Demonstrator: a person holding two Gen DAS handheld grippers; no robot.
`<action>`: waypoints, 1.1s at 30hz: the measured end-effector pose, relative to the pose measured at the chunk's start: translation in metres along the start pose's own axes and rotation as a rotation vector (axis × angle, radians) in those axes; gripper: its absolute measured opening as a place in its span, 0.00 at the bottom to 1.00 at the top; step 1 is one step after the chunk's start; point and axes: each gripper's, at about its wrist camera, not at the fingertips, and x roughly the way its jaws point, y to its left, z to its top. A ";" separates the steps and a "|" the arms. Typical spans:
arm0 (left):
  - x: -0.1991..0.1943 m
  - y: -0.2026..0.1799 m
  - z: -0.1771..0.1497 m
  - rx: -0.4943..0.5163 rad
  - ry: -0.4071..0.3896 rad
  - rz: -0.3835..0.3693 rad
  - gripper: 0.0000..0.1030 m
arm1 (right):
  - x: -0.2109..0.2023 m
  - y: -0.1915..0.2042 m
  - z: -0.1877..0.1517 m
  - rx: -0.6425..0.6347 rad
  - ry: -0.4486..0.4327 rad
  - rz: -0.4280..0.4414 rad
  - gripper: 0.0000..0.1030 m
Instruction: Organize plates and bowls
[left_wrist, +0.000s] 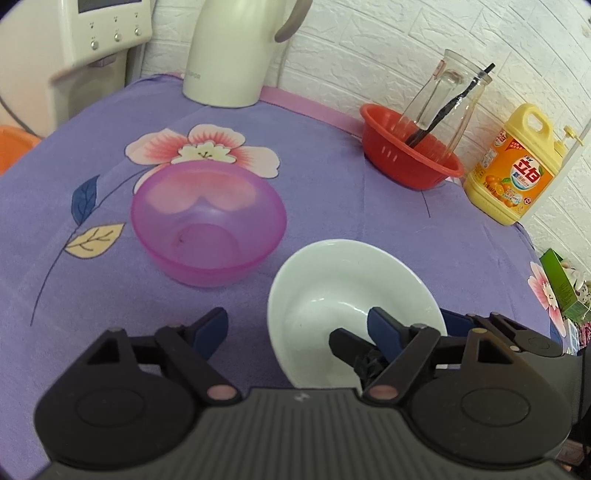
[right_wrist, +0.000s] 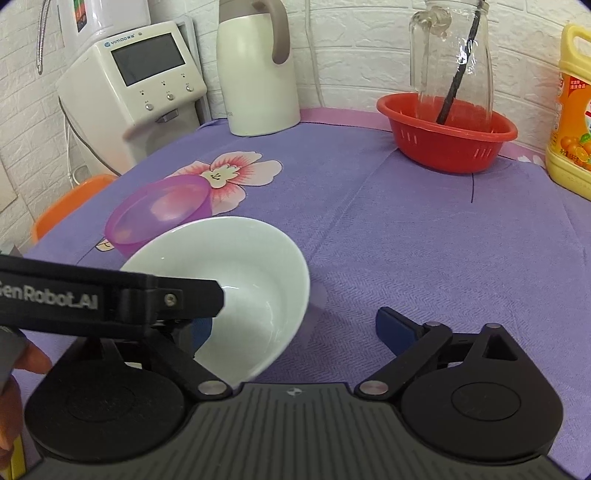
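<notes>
A white ceramic bowl (left_wrist: 332, 284) (right_wrist: 251, 258) sits on the purple flowered cloth, seemingly tipped a little. My left gripper (left_wrist: 297, 317) is open and straddles the bowl's left wall, one blue pad inside and one outside on the cloth. My right gripper (right_wrist: 295, 319) is open too and straddles the bowl's right wall. Its left finger is inside the bowl and its right finger is outside. No pad presses on the rim. One of the right gripper's fingers (left_wrist: 343, 343) shows inside the bowl. A translucent pink bowl (left_wrist: 208, 225) (right_wrist: 162, 210) stands upright just behind and to the left.
A red basket (left_wrist: 410, 162) (right_wrist: 443, 147) holding a glass jug stands at the back right. Beside it is a yellow detergent bottle (left_wrist: 513, 173). A cream kettle (right_wrist: 258, 74) and a water dispenser (right_wrist: 136, 96) line the back. An orange chair (right_wrist: 70, 199) is off the left edge.
</notes>
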 end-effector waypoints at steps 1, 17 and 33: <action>0.000 -0.002 0.000 0.002 -0.001 -0.009 0.69 | -0.001 0.001 0.000 -0.003 -0.003 0.007 1.00; 0.001 -0.013 -0.001 0.010 0.021 -0.055 0.36 | -0.005 0.009 -0.001 -0.012 0.007 0.084 0.78; -0.067 -0.038 -0.043 0.072 -0.001 -0.143 0.36 | -0.074 0.040 -0.026 -0.073 -0.027 0.007 0.88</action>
